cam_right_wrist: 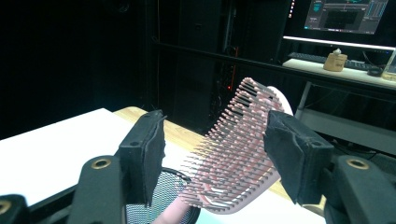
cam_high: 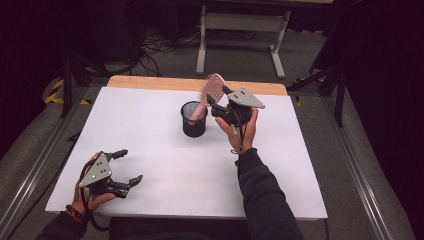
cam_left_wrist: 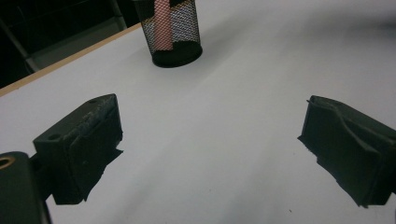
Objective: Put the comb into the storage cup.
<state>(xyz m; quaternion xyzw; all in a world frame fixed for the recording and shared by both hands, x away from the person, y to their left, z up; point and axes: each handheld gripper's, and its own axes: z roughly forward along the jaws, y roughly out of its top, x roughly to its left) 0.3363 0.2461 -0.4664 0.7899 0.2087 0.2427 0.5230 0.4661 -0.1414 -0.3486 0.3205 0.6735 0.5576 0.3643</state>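
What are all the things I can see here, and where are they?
Hairbrush: one, pink, handle down in the cup, bristled head sticking out above the rim.
Mesh cup: one, black, upright near the middle of the table.
Table: one, white top with a wooden far edge.
Metal stand: one, pale grey, on the floor beyond the table.
Monitor: one, lit, on a desk far behind.
Left tool: one, black with a grey plate, open, low over the table's near left corner, nothing between its jaws.
Right tool: one, black, beside the brush head, jaws either side of it, not pressing.
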